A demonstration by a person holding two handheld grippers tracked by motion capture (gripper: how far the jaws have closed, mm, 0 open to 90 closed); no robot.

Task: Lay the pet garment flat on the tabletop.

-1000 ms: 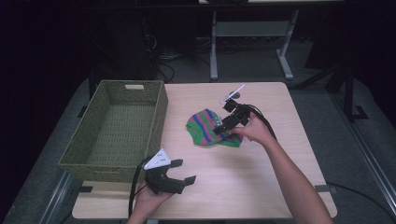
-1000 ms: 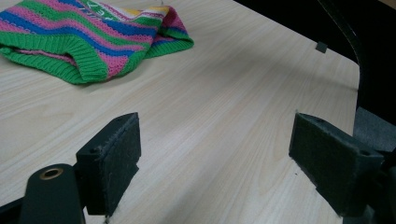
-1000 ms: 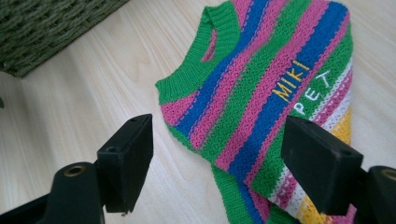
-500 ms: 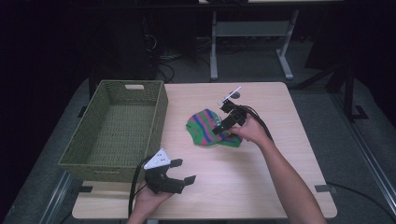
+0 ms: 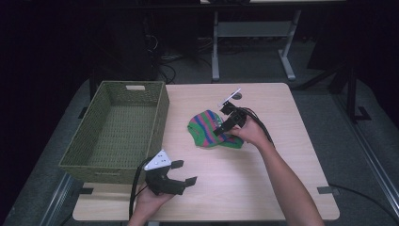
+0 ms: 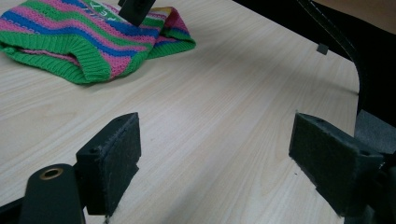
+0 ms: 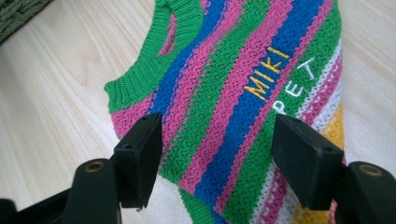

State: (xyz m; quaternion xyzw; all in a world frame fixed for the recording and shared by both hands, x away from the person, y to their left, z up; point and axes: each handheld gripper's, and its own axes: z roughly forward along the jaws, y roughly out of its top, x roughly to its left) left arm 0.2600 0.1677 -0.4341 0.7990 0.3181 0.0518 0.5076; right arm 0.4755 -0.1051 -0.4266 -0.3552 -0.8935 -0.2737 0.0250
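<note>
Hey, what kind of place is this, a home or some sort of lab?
Probably a lab or recording workspace, not a home: a lone wooden table in a dark room, loose cables on the floor behind, and a metal stand beyond.

You have a light wood-grain counter (image 5: 263, 174). A green woven basket (image 5: 117, 129) sits on its left part. A striped knitted garment (image 5: 207, 129) lies flat near the centre, well apart from the basket.

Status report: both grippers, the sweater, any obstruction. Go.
Right gripper open, jaws over striped sweater, not gripping. Left gripper open above bare table. Sweater flat beside green basket. Nothing in the way.
</note>
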